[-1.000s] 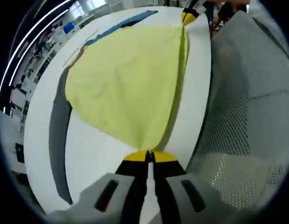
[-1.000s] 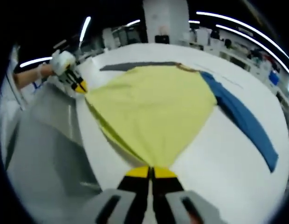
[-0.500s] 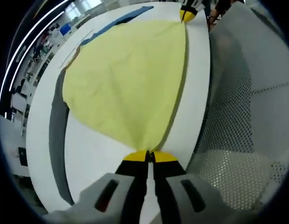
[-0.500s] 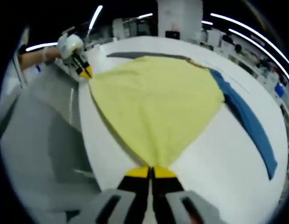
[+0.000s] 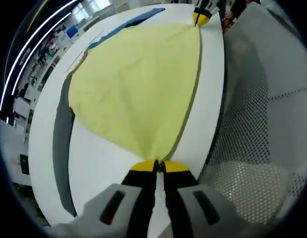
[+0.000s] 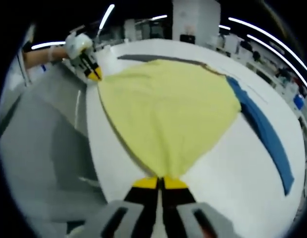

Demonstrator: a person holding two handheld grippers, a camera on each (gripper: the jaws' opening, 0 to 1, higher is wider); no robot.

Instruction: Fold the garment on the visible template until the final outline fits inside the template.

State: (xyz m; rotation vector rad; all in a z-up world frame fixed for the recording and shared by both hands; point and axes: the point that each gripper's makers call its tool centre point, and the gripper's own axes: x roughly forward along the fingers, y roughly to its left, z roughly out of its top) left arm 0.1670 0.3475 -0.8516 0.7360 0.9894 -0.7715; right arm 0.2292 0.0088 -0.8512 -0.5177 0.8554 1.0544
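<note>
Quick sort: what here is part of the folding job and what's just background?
In the job:
- yellow garment, stretched between both grippers
- left gripper, shut on one corner
- right gripper, shut on the other corner
- blue strip and grey strip on the white table, likely template edges

Lying about:
- grey mesh chair
- background benches

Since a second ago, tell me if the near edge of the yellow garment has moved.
Yes. The yellow garment, pinched by both hand-held grippers, has been pulled taut: its near edge lay doubled and slack along the white table edge, and now runs flat and straight.
</note>
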